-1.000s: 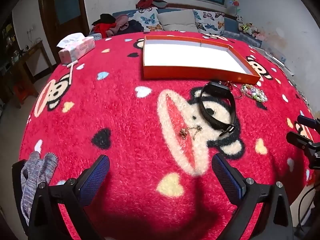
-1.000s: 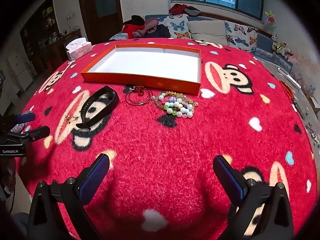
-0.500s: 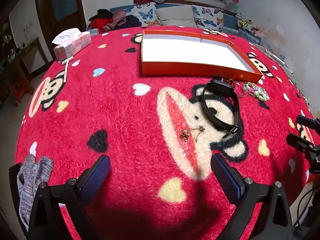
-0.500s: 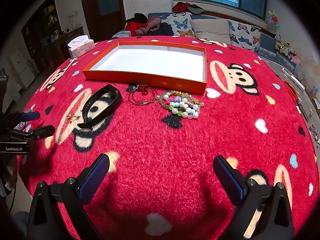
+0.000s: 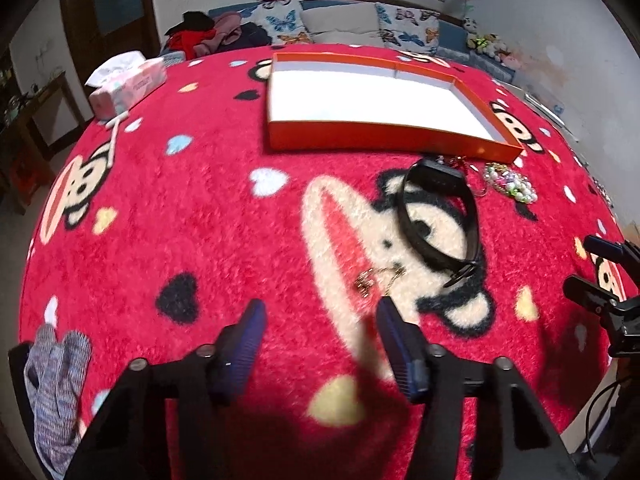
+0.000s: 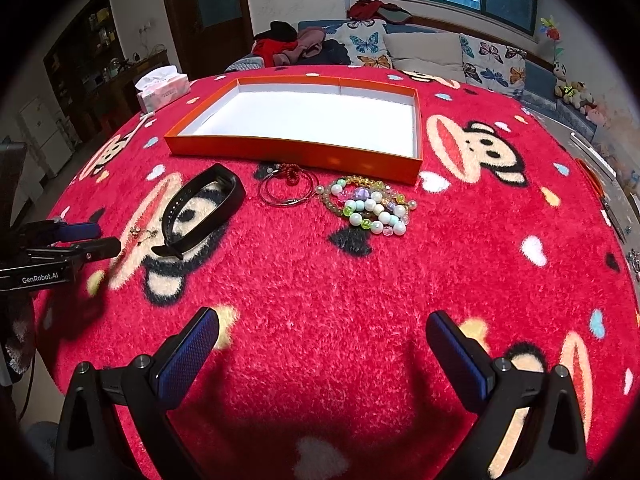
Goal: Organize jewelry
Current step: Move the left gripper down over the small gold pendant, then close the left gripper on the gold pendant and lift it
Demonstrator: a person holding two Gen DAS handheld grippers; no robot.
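A small gold chain (image 5: 378, 277) (image 6: 141, 234) lies on the red cartoon cloth, just ahead of my left gripper (image 5: 318, 312) (image 6: 104, 239). Its jaws are closing with nothing between them. Right of the chain lies a black band (image 5: 438, 216) (image 6: 200, 214). Thin red-and-silver bangles (image 6: 288, 188) and a pile of bead bracelets (image 6: 370, 206) (image 5: 510, 184) lie in front of the orange tray (image 6: 288, 152) (image 5: 360, 138), whose white inside holds nothing. My right gripper (image 6: 322, 338) hangs open over bare cloth near the front edge.
A pink tissue pack (image 5: 128, 86) (image 6: 162, 88) sits at the table's far left. A grey knitted cloth (image 5: 54, 380) hangs at the near left edge. A sofa with butterfly cushions (image 6: 420, 50) stands behind the table.
My left gripper's jaws have narrowed from wide open to about half, and it has come closer to the gold chain. The right gripper stays where it was.
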